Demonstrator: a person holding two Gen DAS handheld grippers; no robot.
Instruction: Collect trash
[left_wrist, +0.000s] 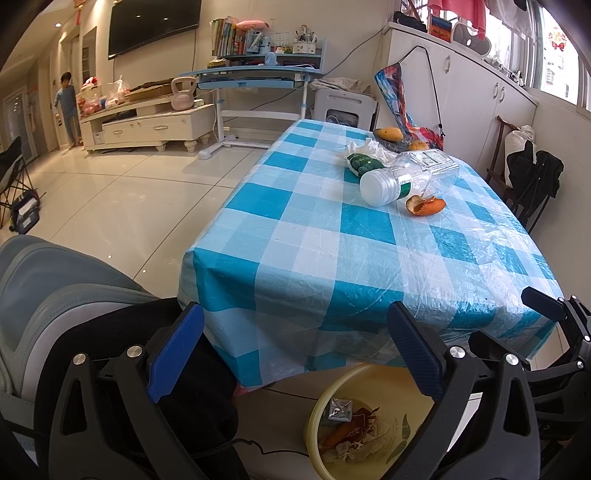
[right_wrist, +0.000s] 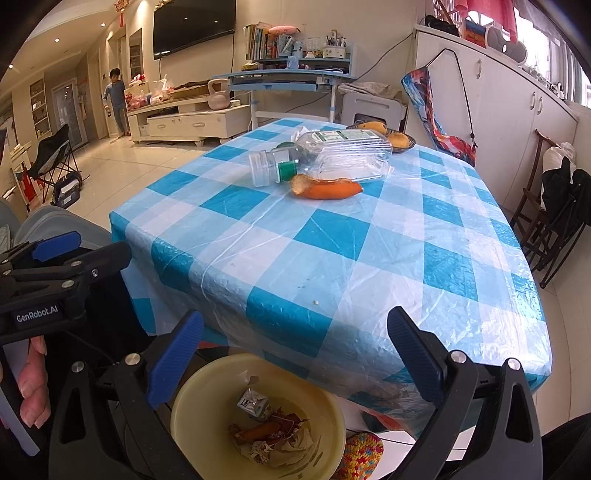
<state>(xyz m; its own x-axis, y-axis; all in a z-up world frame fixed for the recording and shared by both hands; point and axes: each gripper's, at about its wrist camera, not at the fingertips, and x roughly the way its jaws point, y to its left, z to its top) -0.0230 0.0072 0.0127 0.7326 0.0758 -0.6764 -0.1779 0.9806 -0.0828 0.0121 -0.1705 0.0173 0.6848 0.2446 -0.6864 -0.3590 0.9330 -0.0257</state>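
Hovering low at the near edge of the tabletop (right_wrist: 332, 258), both grippers, left (left_wrist: 295, 354) and right (right_wrist: 295, 354), stood with jaws spread and empty above the yellow bin (right_wrist: 207, 398). The peel (right_wrist: 325, 188) lay far across the cloth, touching the bottle (right_wrist: 332, 155). A good next reach would probably take the peel from the near side, low, without nudging the bottle. Only the left view showed the green packet (left_wrist: 364, 162) and tissue behind the bottle; only the right showed a hand (right_wrist: 33, 384).
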